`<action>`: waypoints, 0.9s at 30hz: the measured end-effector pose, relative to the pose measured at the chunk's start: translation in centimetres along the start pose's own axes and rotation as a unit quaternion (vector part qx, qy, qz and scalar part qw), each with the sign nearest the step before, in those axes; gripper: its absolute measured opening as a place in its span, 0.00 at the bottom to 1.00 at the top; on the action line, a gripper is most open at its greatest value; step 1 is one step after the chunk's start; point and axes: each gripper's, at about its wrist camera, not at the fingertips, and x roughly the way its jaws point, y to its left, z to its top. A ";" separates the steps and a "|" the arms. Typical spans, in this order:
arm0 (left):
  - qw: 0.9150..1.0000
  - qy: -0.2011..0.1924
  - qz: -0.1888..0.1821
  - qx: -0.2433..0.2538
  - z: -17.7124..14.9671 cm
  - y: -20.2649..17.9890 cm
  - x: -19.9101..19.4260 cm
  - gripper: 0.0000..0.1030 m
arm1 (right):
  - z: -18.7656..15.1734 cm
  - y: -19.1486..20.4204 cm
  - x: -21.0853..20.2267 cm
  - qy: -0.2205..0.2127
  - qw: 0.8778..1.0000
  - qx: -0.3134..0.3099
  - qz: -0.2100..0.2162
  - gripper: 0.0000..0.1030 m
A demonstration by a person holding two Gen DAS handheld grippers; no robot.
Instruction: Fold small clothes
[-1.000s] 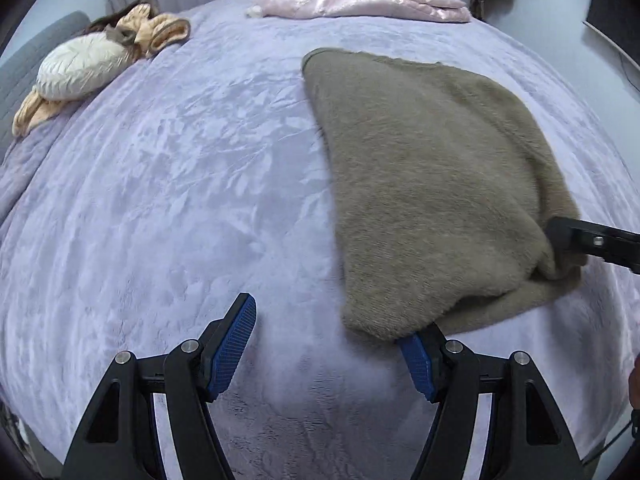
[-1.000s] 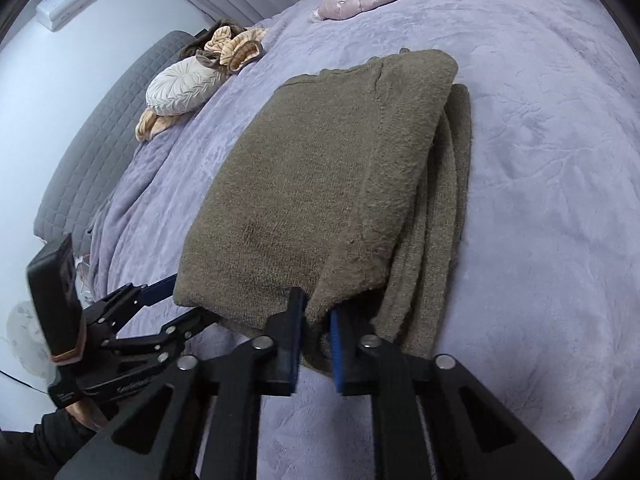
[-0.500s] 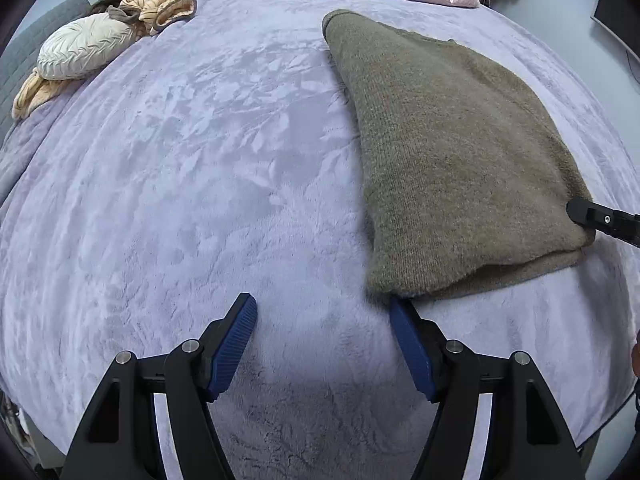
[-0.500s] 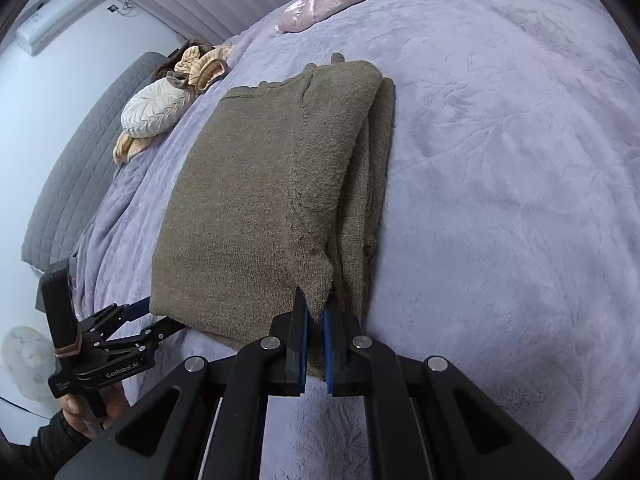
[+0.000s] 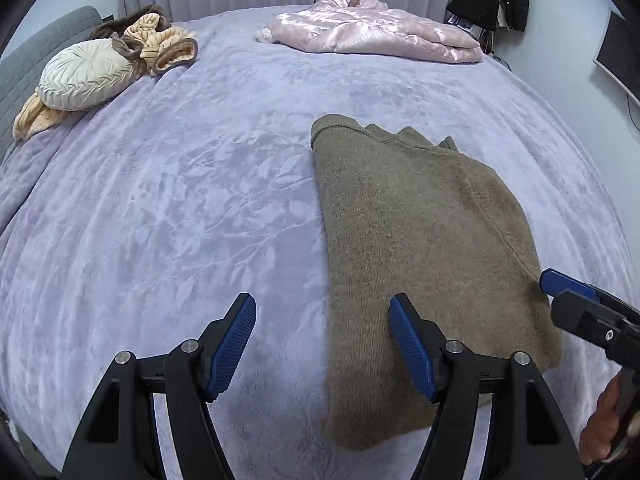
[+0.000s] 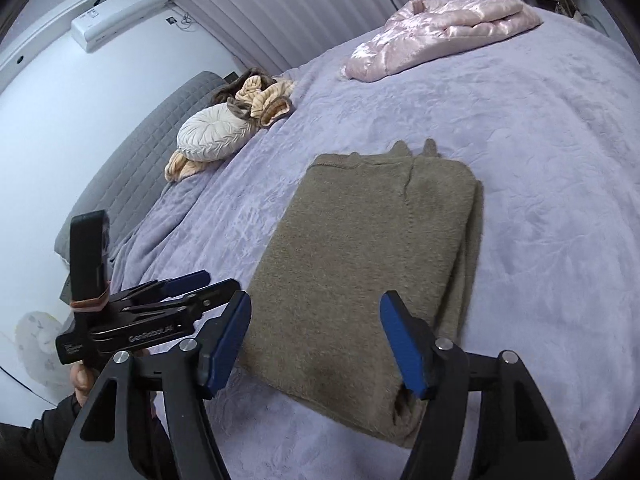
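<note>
Both grippers off the sweater (image 5: 420,248) now. Left gripper (image 5: 324,344) spread wide, nothing in it, its right pad over the near-left edge. Right gripper (image 6: 316,344) spread too, empty, over the near end. Prob. hanging there to check the fold. Sweater lies mid-bed (image 5: 180,208) on the lilac blanket, flat olive-brown rectangle, fuzzy knit, layers stacked along its right side, collar end far. Looks folded, maybe one more fold to go.

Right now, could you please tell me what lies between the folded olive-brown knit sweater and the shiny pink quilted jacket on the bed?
Only bare lavender plush bedspread lies between the folded olive-brown knit sweater and the shiny pink quilted jacket; both wrist views show it.
</note>
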 end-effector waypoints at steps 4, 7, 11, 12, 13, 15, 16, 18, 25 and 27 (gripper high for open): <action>1.000 0.020 0.017 0.014 0.1 -0.8 2.4 0.68 | 0.2 -1.4 2.8 0.025 1.000 0.012 -0.010 0.69; 0.999 0.030 0.010 0.012 0.0 -0.6 3.4 0.70 | -0.1 -3.3 3.9 0.033 0.999 0.036 -0.017 0.58; 0.999 0.026 0.031 0.021 -0.1 -0.8 4.1 0.87 | -0.5 -5.3 4.0 0.028 0.998 0.061 0.004 0.48; 0.999 0.027 0.026 0.019 0.0 -0.7 4.2 0.87 | -0.6 -5.6 4.0 0.028 0.998 0.063 0.010 0.48; 0.999 0.028 0.022 0.016 0.2 -0.6 4.1 0.87 | -0.6 -5.8 4.0 0.029 0.997 0.064 0.013 0.48; 1.000 0.022 0.012 0.013 0.8 -0.6 3.6 0.87 | -0.3 -5.6 4.0 0.032 0.997 0.062 0.014 0.50; 1.000 0.018 0.013 0.013 1.2 -0.6 3.4 0.87 | -0.1 -5.4 3.9 0.034 0.997 0.061 0.012 0.50; 1.000 0.009 0.015 0.014 2.2 -0.7 3.3 0.87 | 0.3 -4.6 3.8 0.037 0.998 0.052 0.004 0.58; 0.999 0.024 0.020 0.012 5.6 -0.8 6.0 0.87 | 3.4 -3.0 4.1 0.018 1.000 0.004 -0.023 0.73; 0.999 0.036 0.012 0.007 6.3 -0.8 7.3 0.87 | 4.4 -3.8 5.4 0.030 0.999 0.012 -0.026 0.73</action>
